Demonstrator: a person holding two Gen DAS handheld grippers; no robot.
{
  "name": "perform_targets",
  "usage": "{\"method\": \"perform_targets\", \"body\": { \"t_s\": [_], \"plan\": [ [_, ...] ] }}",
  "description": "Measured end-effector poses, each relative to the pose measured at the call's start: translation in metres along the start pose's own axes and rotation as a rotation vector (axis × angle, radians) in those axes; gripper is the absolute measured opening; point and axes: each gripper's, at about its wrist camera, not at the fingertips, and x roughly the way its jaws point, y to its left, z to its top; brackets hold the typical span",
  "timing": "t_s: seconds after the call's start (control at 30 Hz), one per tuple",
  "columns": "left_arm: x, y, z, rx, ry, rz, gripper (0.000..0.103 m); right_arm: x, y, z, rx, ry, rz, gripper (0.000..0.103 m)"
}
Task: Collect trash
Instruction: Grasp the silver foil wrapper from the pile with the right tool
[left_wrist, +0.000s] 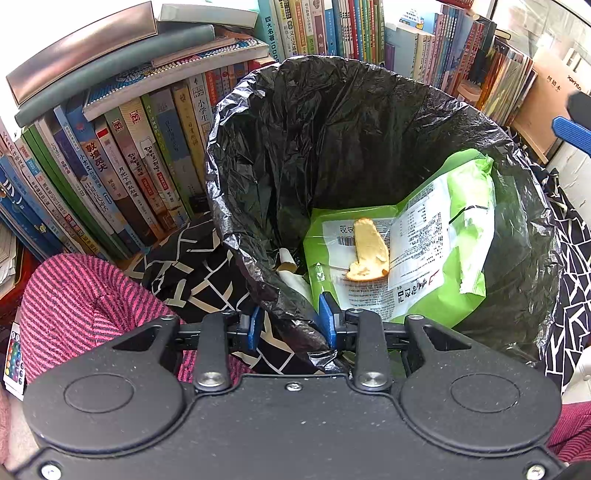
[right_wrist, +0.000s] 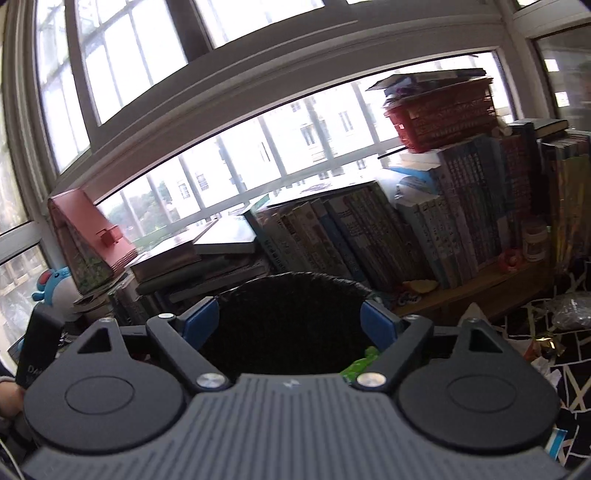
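A bin lined with a black trash bag (left_wrist: 332, 147) fills the left wrist view. Inside lie a green snack wrapper (left_wrist: 424, 258), a piece of bread (left_wrist: 369, 254) on top of it, and some white scraps at the left. My left gripper (left_wrist: 291, 325) is shut on the bag's near rim, which is pinched between the blue pads. My right gripper (right_wrist: 290, 321) stands open with nothing between its fingers, above the bin's near side; the bag's rim (right_wrist: 295, 277) and a bit of the green wrapper (right_wrist: 360, 363) show beyond it. One of its blue fingers (left_wrist: 572, 133) shows at the right edge of the left wrist view.
Rows of books (left_wrist: 129, 166) stand close behind the bin. A pink striped cushion (left_wrist: 81, 306) and a black-and-white patterned cloth (left_wrist: 207, 269) lie at its left. A red basket (right_wrist: 443, 114) sits on the books, windows behind, a plush toy (right_wrist: 55, 284) at left.
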Motion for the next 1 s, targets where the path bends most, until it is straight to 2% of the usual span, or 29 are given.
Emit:
{"method": "perform_targets", "body": {
  "t_s": [0.13,0.2,0.3,0.47,0.53,0.63,0.73,1.0],
  "plan": [
    [0.000,0.000,0.000,0.000,0.000,0.000,0.030,-0.002,-0.041,-0.002,0.084,-0.071,-0.254,0.092],
    [0.000,0.000,0.000,0.000,0.000,0.000,0.030,0.001,-0.062,-0.007,0.116,-0.072,-0.381,0.092],
    [0.000,0.000,0.000,0.000,0.001,0.001,0.030,0.007,-0.098,-0.024,0.172,-0.031,-0.524,0.093],
    [0.001,0.000,-0.001,0.001,0.003,0.002,0.030,0.033,-0.148,-0.065,0.237,0.127,-0.707,0.093],
    [0.001,0.000,-0.001,0.001,0.003,0.002,0.030,0.043,-0.160,-0.082,0.245,0.190,-0.748,0.092],
    [0.001,0.000,-0.001,0.002,0.003,0.003,0.030,0.055,-0.170,-0.103,0.268,0.257,-0.764,0.088],
    [0.002,0.001,-0.001,0.003,0.005,0.005,0.030,0.067,-0.172,-0.117,0.271,0.286,-0.771,0.084],
    [0.004,-0.002,-0.001,0.007,0.011,0.011,0.030,0.088,-0.170,-0.134,0.210,0.349,-0.749,0.084]
  ]
}}
